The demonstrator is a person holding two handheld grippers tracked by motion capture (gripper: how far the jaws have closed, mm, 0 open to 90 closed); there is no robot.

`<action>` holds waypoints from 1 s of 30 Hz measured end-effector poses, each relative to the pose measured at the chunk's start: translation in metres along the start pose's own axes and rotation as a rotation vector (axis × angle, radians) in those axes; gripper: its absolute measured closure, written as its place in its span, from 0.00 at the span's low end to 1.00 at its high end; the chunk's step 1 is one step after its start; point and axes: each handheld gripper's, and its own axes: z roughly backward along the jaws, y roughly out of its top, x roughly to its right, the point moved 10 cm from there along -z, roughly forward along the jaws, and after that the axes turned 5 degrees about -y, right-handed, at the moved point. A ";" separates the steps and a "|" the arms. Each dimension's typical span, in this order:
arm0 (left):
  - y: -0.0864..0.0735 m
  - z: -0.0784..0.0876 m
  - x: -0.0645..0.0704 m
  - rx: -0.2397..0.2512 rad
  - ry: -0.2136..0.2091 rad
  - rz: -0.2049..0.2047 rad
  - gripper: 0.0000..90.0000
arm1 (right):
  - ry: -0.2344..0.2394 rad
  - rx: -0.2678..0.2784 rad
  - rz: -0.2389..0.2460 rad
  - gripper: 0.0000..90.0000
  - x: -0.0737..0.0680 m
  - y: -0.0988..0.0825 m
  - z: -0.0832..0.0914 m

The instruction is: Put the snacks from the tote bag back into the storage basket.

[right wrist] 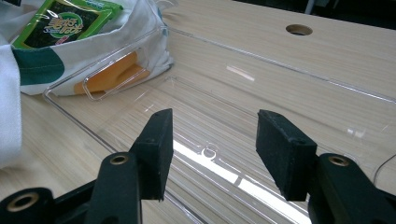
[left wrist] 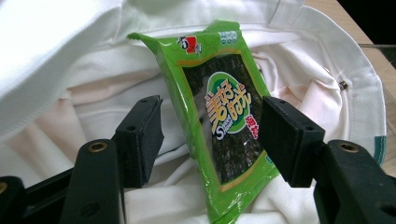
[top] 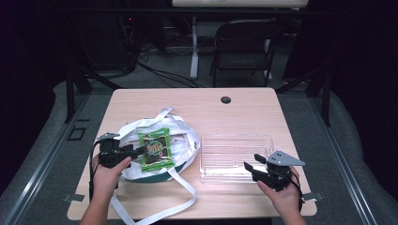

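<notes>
Now the left tool (left wrist: 210, 135), spread around the seaweed packet (left wrist: 219, 121) at 9 o'clock, could pinch the white bag (left wrist: 70, 60) too, while the right tool (right wrist: 212, 149) is spread over the clear tray (right wrist: 280, 93).

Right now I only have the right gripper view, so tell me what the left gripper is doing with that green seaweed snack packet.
Observer: The left gripper has its jaws open on either side of the green seaweed snack packet; I can't tell whether a pad touches it.
Operator: Report where the packet sits.
Observer: It lies on the open mouth of the white fabric tote bag, as the high view shows.
Operator: Now place my gripper for me.
Observer: The right gripper, jaws open, is at the near edge of the clear plastic tray, which holds nothing.
Operator: Describe the bag's handles.
Observer: One long white strap trails toward the table's near edge.
</notes>
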 end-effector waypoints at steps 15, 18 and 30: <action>0.005 -0.014 -0.009 -0.068 -0.006 0.091 0.41 | 0.004 0.001 -0.026 0.50 0.001 0.001 0.000; 0.008 -0.020 -0.008 -0.096 -0.010 0.094 0.40 | 0.007 0.001 -0.028 0.50 0.000 0.000 0.000; 0.009 -0.044 -0.007 -0.151 -0.027 0.131 0.40 | 0.015 -0.012 -0.015 0.50 0.000 -0.002 0.000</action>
